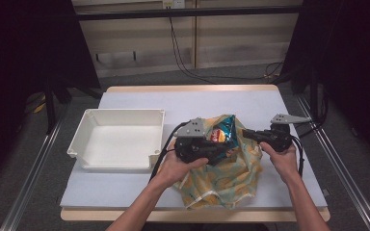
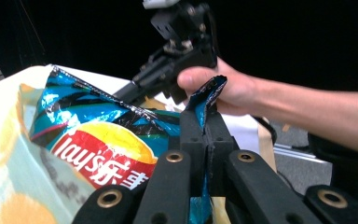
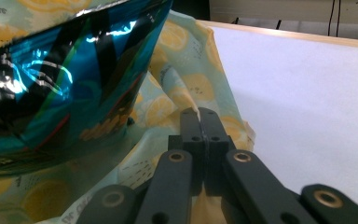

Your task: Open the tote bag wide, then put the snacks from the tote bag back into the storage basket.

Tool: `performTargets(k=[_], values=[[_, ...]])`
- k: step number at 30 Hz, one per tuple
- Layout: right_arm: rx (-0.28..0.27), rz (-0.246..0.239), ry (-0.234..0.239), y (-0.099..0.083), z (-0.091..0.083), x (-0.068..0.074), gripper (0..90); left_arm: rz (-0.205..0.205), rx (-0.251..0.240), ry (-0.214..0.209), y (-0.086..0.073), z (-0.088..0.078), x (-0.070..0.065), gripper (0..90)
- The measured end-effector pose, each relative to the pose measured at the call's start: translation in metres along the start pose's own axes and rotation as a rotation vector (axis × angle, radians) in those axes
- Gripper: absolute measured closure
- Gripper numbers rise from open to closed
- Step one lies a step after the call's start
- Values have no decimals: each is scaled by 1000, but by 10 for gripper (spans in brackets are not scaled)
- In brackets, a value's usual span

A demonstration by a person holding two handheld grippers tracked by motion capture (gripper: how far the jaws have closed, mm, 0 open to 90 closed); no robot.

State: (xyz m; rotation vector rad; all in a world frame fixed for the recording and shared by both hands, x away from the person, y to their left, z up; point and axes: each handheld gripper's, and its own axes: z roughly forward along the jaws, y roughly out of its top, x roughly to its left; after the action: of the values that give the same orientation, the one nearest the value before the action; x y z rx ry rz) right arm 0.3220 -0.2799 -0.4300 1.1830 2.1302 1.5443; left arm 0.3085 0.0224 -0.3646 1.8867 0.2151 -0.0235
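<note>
A blue Lay's chip bag [image 1: 223, 131] pokes up out of a pale cloth bag printed with lemons [image 1: 226, 180] at the table's front middle. My left gripper [image 1: 220, 153] is shut on a corner of the chip bag [image 2: 204, 100], whose red and yellow logo [image 2: 105, 156] faces that camera. My right gripper [image 1: 248, 134] is shut on the rim of the cloth bag [image 3: 186, 93], holding it to the right of the shiny chip bag [image 3: 65, 74]. In the left gripper view the other hand and my right gripper [image 2: 121, 96] show behind the chip bag.
An empty white plastic bin [image 1: 120, 139] stands to the left of the bags on the white table top [image 1: 270, 103]. Black cables trail from both grippers. Metal rails run along both sides of the table, with dark curtains beyond.
</note>
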Motion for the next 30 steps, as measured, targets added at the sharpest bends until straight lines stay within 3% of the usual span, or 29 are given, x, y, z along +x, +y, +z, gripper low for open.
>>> performTargets(k=[8,19,30], values=[[-10,-1,-8,4,-4,2,900,5,-38,-5,19,-1,1,892],[-13,-2,-18,8,-4,-1,900,36,-52,-10,47,5,2,893],[-26,-14,-24,16,-5,-1,900,4,-113,2,76,1,10,893]])
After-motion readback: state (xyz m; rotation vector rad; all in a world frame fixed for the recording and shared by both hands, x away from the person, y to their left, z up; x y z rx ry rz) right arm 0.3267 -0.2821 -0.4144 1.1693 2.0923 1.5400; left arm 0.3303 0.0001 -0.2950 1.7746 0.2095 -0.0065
